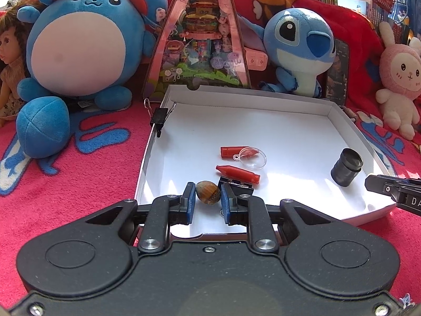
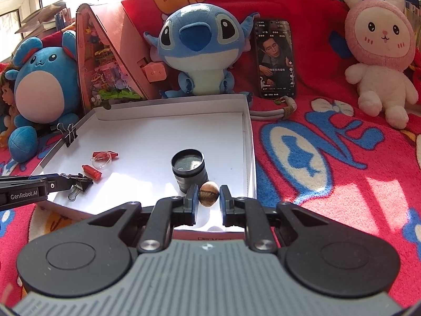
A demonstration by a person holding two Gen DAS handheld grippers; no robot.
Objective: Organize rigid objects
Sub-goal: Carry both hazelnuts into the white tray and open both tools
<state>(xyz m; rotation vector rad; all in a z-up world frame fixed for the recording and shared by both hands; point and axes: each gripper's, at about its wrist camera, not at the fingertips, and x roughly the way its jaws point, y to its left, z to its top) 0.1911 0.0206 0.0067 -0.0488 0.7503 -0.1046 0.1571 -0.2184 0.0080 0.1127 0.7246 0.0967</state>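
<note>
A white cardboard tray lies on a red blanket. In the left wrist view my left gripper is shut on a brown striped nut just above the tray's near edge. Behind it lie a black binder clip, two red crayon-like pieces, a clear plastic dome and a black cylinder. In the right wrist view my right gripper is shut on a brown round bead, in front of the black cylinder.
Another binder clip is clamped on the tray's left wall. Plush toys, a pink triangular toy box, a doll and a phone ring the tray's back. A grey cable lies right of the tray.
</note>
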